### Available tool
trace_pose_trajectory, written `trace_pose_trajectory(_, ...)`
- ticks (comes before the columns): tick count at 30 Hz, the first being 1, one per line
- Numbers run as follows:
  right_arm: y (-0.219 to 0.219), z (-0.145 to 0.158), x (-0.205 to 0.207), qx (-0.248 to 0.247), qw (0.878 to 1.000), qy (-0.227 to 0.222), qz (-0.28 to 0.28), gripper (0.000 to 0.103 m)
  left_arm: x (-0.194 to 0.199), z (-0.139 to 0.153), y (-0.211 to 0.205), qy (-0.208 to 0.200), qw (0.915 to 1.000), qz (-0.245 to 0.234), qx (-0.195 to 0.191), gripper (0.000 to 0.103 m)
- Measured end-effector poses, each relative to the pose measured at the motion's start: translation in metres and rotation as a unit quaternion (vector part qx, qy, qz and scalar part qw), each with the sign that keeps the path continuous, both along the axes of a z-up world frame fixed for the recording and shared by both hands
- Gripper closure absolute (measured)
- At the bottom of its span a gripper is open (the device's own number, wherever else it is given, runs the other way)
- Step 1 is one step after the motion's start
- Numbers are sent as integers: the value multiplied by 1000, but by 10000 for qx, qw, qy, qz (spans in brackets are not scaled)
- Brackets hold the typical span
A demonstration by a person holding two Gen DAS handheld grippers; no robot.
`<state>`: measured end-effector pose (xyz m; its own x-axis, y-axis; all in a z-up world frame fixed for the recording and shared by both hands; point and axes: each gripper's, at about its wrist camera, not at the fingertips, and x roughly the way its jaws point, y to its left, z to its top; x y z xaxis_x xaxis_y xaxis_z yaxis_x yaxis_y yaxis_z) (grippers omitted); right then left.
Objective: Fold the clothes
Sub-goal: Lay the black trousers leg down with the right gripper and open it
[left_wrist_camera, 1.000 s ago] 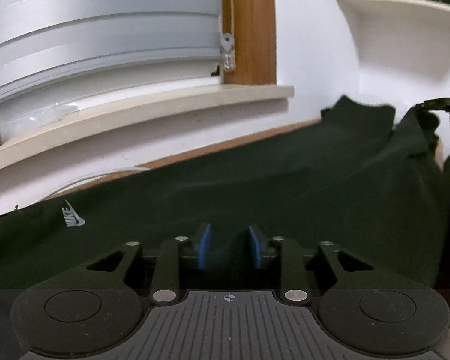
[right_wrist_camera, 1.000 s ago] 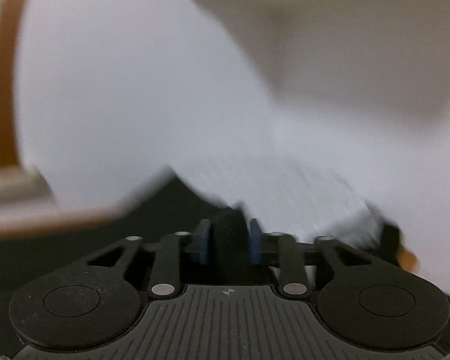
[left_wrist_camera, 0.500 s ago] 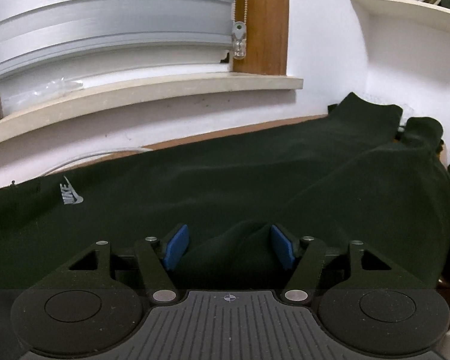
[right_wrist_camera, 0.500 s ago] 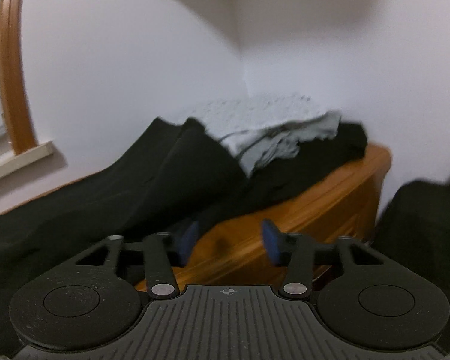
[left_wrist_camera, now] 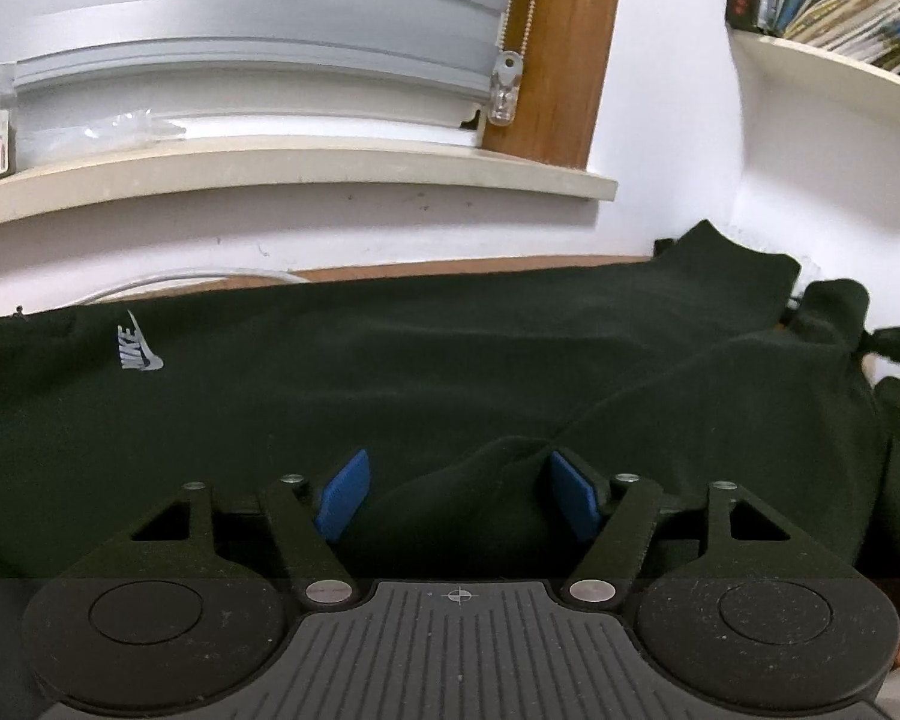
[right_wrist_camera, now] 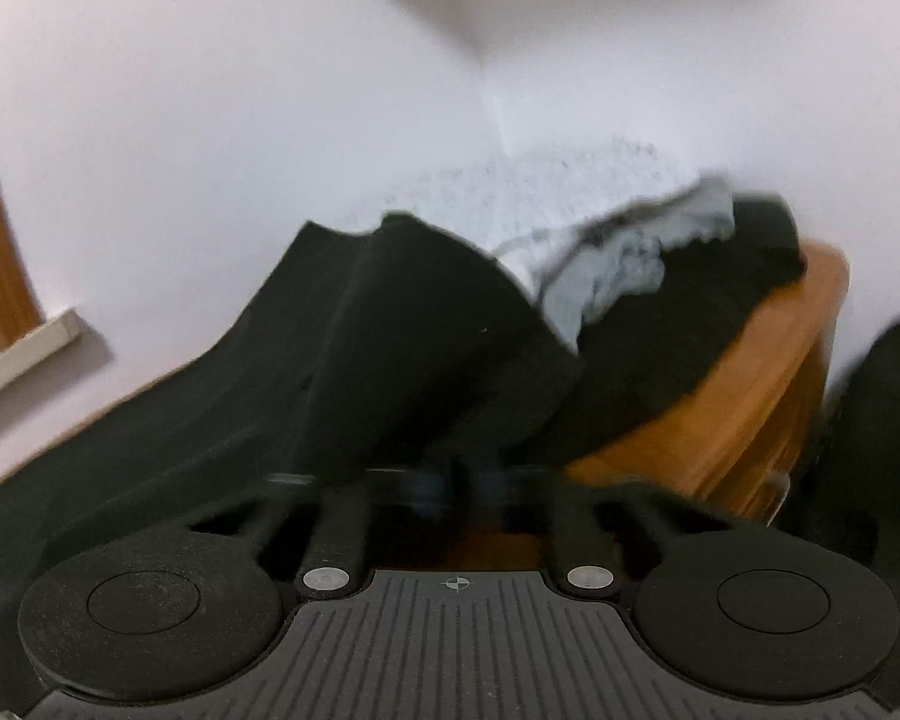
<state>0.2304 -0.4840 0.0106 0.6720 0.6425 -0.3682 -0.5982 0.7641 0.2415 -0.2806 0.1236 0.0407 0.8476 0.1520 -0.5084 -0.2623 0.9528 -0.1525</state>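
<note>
The window sill [left_wrist_camera: 294, 171] overhangs the far edge of the black garment [left_wrist_camera: 450, 372]; right of the sill, a clothes pile [right_wrist_camera: 642, 276] fills the corner.

Black trousers [left_wrist_camera: 450, 372] — grey logo [left_wrist_camera: 138, 351]; blue pads [left_wrist_camera: 345, 495]; grey cloth [right_wrist_camera: 618, 264]; orange-brown table [right_wrist_camera: 750, 396].

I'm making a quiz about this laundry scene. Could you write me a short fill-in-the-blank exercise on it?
1. The logo on the black garment is coloured ____.
2. The black garment lies on a table made of ____.
3. In the right wrist view, a light ____ cloth lies on the dark pile in the corner.
4. The books stand on a ____ at the upper right.

Missing words: white; wood; grey; shelf
</note>
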Motion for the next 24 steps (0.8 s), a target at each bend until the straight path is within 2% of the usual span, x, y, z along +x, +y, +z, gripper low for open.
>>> trace_pose_trajectory(2,-24,21,-17,223,9986,-460,-143,100,-1,0,1,-21,10000,-2,-33,32)
trace_pose_trajectory(5,-63,42,-38,310,9965,-723,-264,100,-2,1,-1,-44,10000,-9,-20,30)
trace_pose_trajectory(6,-70,40,-37,146,9974,-632,-302,100,-2,1,-1,-47,10000,-22,-24,30)
trace_pose_trajectory(8,-71,25,-22,-337,9990,-73,-301,99,-1,1,-1,-52,10000,-57,-36,28)
trace_pose_trajectory(11,-81,1,-2,-446,9958,575,-552,93,-2,1,0,-81,9999,-86,-82,27)
trace_pose_trajectory(12,-85,-5,3,-338,9949,718,-617,90,-2,1,-1,-78,9999,-86,-81,27)
trace_pose_trajectory(16,-88,-19,11,-148,9927,940,-736,80,-1,0,0,-67,9999,-81,-75,27)
trace_pose_trajectory(18,-83,-23,15,-86,9913,1104,-714,62,-1,0,-1,-63,9999,-76,-77,27)
trace_pose_trajectory(21,-80,-30,13,240,9901,1257,-571,61,-1,0,-1,-66,9999,-66,-75,27)
trace_pose_trajectory(24,-73,-28,9,248,9915,1203,-421,61,-3,1,-1,-128,9999,-66,-80,27)
